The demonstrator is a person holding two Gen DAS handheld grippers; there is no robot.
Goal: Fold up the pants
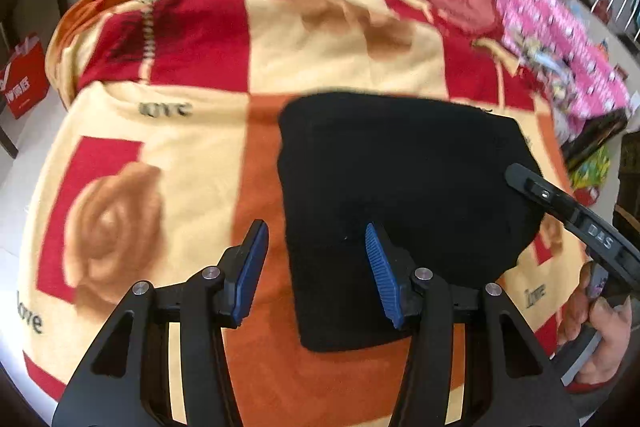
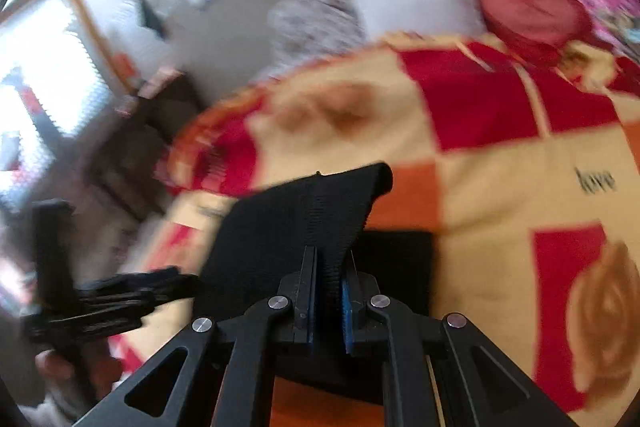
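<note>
Right gripper [image 2: 329,291] is clamped on a fold of the black pants [image 1: 400,195], lifting an edge off the patterned blanket [image 1: 168,131] on the bed. Left gripper [image 1: 316,267] hangs open over them, holding nothing. Risk: that thin pinch slips mid-carry, and the unpinned stack drags or unfolds.

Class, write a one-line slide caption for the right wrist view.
Right gripper shut on a lifted fold of black pants above a rose-patterned blanket.
</note>
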